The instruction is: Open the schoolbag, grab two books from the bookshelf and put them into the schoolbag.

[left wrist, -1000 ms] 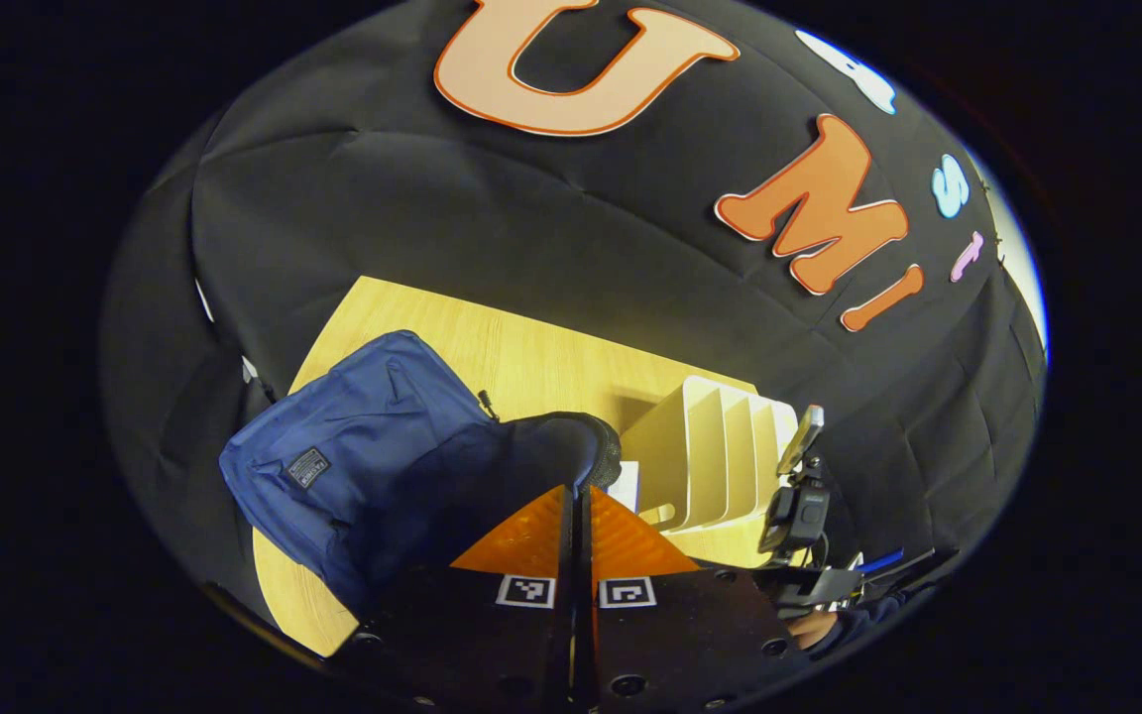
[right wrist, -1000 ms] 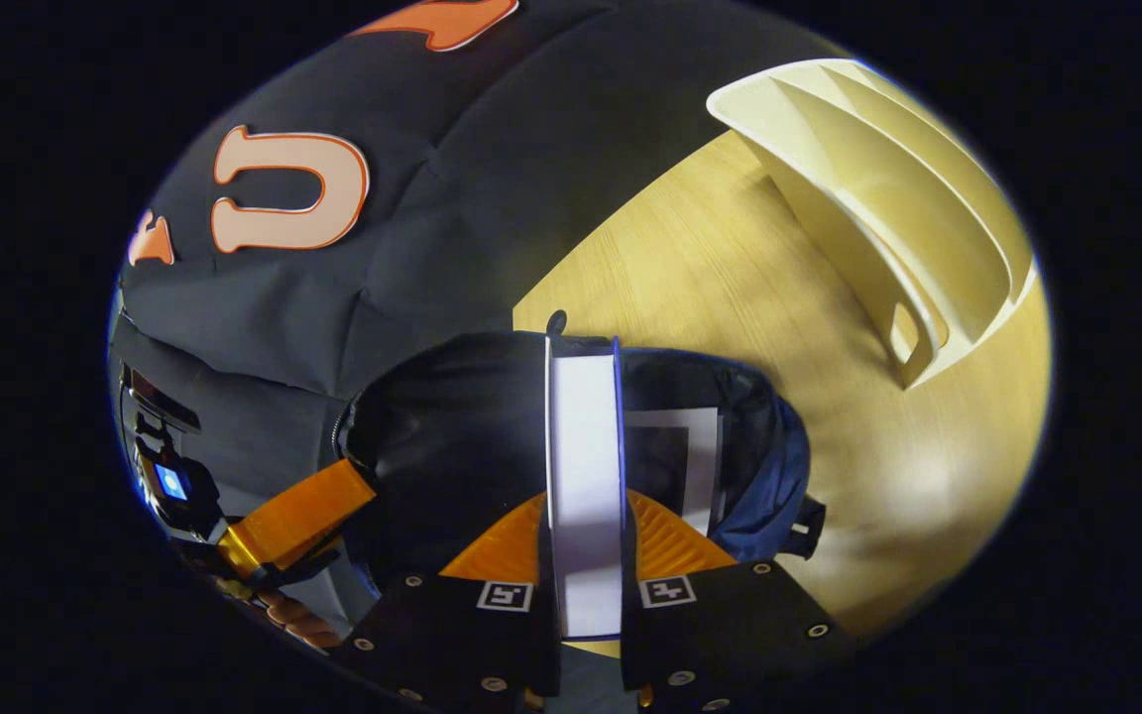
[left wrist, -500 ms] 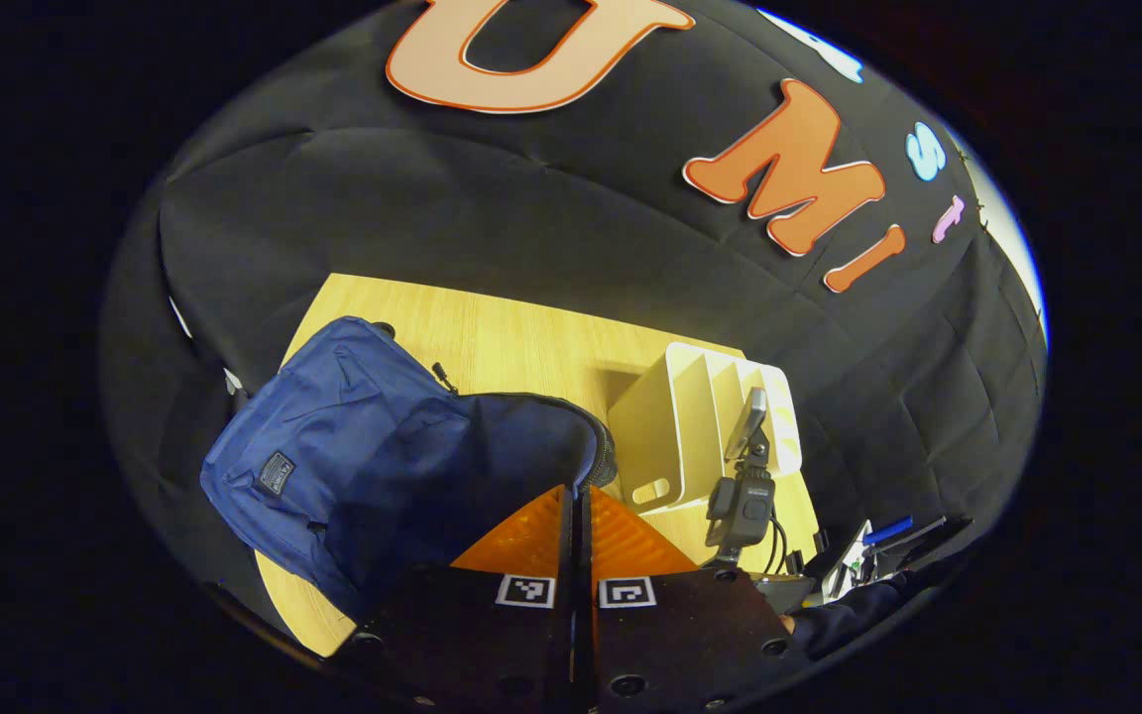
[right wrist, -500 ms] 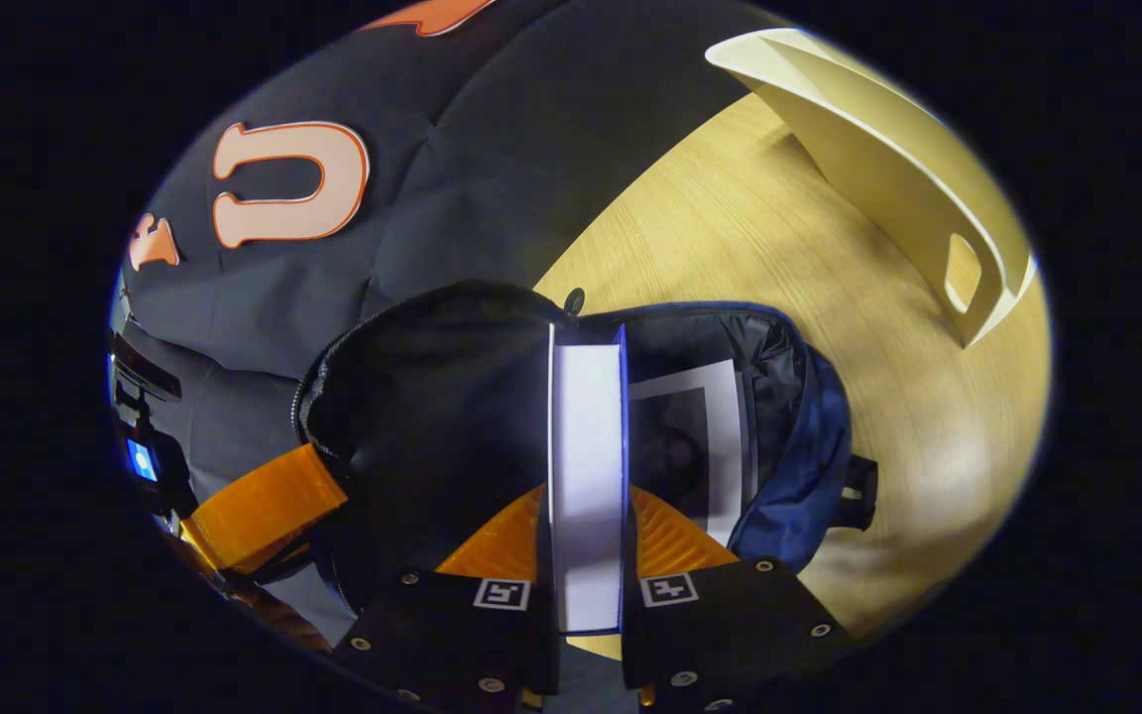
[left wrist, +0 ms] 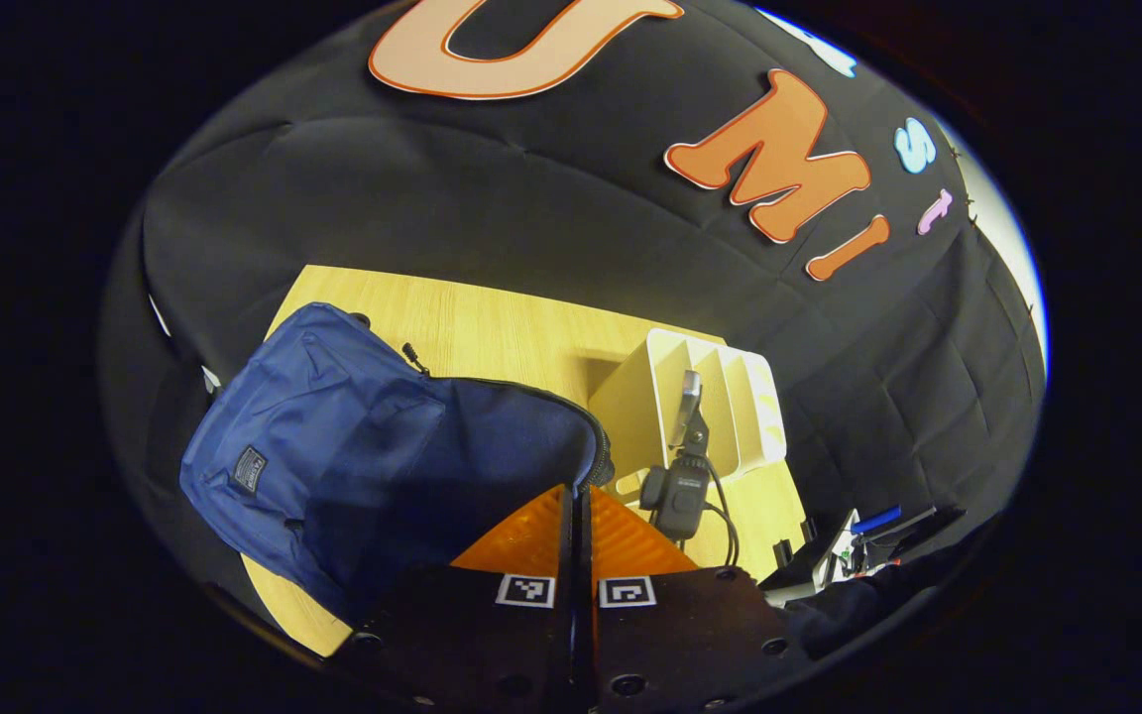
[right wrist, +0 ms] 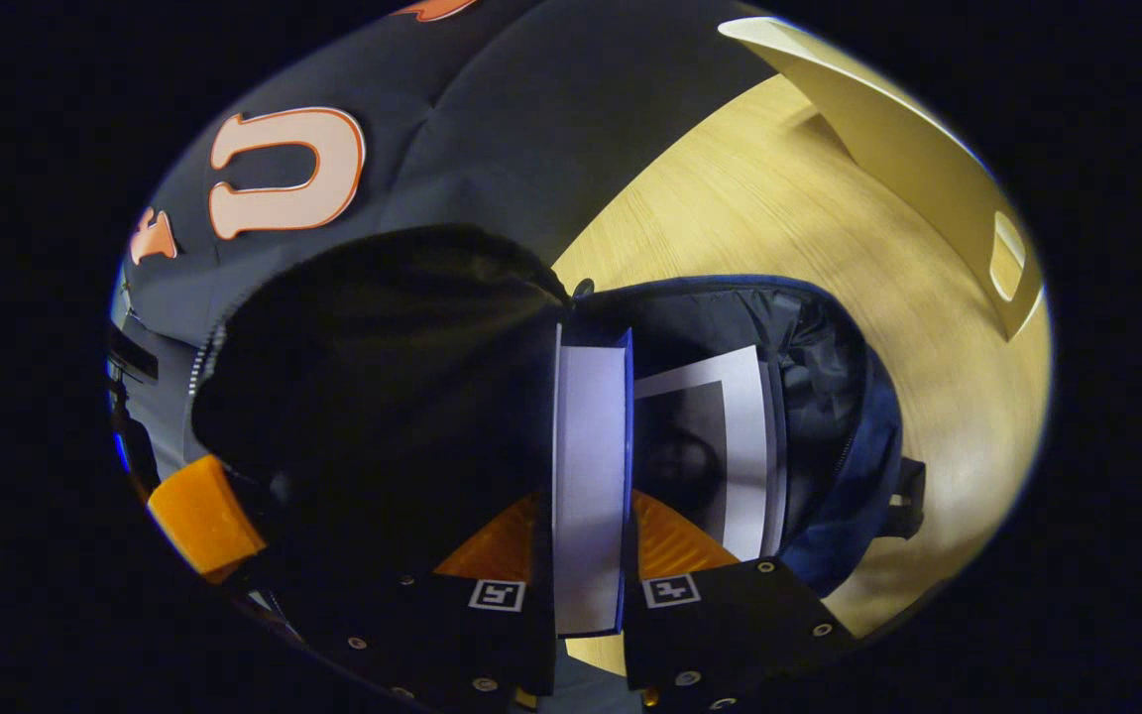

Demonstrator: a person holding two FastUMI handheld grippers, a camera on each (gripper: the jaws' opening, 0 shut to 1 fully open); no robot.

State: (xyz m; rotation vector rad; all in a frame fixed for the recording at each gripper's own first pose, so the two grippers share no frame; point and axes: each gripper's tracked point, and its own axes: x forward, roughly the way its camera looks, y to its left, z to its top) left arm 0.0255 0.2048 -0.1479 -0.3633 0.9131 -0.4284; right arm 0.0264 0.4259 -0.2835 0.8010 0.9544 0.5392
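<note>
My right gripper (right wrist: 586,540) had its jaws clamped on a book (right wrist: 589,466), edge-on above the open schoolbag (right wrist: 809,397). My left gripper (left wrist: 579,511), jaws together, pinched the bag's rim. The bookshelf (left wrist: 705,416) stood beyond.

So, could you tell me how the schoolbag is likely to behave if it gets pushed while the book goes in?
The schoolbag looks like soft fabric that sags and creases, so it would probably buckle rather than slide. Its mouth seems floppy: the left tongs are pinching the rim, perhaps to hold it open. The book in the right tongs appears stiff and may snag on it.
</note>
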